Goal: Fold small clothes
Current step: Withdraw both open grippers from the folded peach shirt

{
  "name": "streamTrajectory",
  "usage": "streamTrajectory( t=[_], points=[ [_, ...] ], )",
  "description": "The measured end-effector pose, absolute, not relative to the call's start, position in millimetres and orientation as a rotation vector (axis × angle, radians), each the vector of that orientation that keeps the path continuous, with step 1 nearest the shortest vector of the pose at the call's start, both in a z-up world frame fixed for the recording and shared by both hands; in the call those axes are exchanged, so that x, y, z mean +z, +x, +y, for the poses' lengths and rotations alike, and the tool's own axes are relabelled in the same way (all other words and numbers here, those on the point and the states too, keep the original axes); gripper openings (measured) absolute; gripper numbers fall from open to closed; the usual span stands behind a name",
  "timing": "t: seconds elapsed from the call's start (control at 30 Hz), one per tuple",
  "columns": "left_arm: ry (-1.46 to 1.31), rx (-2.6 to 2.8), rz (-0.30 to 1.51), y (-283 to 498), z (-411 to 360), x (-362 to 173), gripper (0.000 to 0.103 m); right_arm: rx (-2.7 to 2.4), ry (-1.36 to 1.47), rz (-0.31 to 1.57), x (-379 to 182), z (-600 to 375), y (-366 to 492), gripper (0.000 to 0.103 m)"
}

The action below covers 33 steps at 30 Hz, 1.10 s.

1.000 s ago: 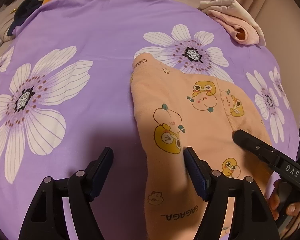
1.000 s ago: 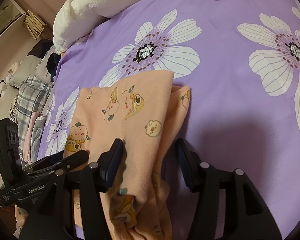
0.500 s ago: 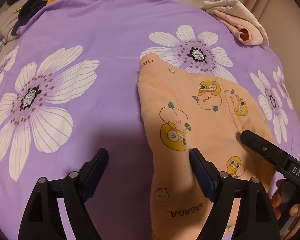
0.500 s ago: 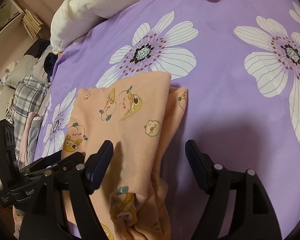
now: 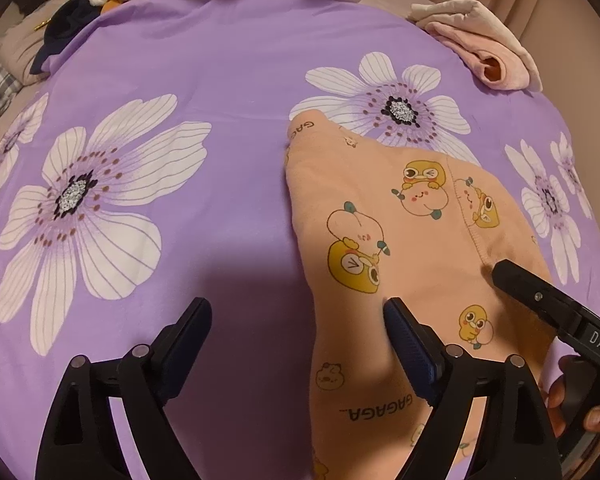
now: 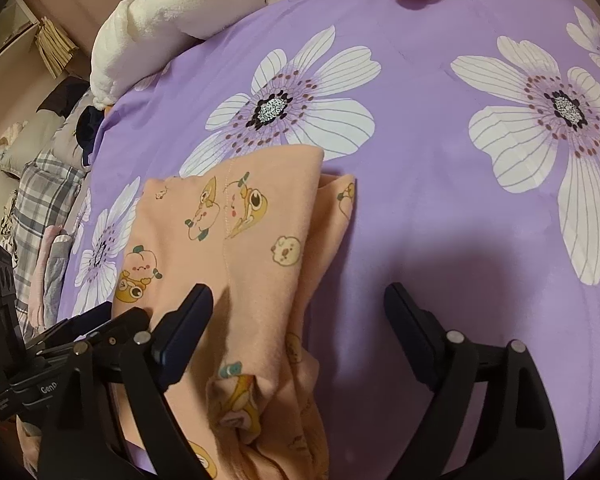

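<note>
Both grippers (image 5: 298,322) (image 6: 298,308) tilted down, jaws opening over peach garment (image 5: 400,248).

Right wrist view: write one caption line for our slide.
Right tool opening over peach cartoon-print garment on purple floral bedspread.

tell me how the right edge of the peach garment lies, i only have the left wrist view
Observer: In the right wrist view, the peach garment has a lower layer sticking out past the top layer's right edge.
Operator: is the right gripper holding it
Observer: No. The right gripper is opening. The garment's right edge lies between its fingers, unpinched. One finger is over cloth, the other over the bare purple sheet.
Operator: any bunching on that side
Observer: Yes, a rumpled fold sits near the bottom of that view.
</note>
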<state>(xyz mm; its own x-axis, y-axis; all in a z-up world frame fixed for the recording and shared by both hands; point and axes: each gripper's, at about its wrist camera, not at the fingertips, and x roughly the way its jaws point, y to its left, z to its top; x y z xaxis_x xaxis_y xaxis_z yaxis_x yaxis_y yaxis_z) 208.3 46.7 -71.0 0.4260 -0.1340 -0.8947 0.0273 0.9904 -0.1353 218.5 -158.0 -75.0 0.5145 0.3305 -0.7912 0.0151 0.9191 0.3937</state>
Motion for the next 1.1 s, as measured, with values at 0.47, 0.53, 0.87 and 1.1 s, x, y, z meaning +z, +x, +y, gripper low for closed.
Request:
streamTrajectory(
  t=[0.47, 0.53, 0.87, 1.1],
  points=[
    [-0.091, -0.057, 1.132, 198.3, 52.7, -67.0, 0.095, 0.121, 0.320, 1.030, -72.2, -163.4, 208.3, 0.103],
    [-0.089, -0.054, 1.131, 196.3, 53.6, -65.7, 0.095, 0.104, 0.309, 1.026, -71.5, -166.3, 205.5, 0.103],
    [-0.101, -0.035, 1.135, 182.8, 61.9, -62.3, 0.095, 0.075, 0.317, 1.031, -71.4, -176.8, 196.3, 0.103],
    [-0.098, -0.004, 1.120, 170.0, 64.8, -56.4, 0.095, 0.049, 0.309, 1.024, -66.1, -181.0, 186.3, 0.103]
  ],
)
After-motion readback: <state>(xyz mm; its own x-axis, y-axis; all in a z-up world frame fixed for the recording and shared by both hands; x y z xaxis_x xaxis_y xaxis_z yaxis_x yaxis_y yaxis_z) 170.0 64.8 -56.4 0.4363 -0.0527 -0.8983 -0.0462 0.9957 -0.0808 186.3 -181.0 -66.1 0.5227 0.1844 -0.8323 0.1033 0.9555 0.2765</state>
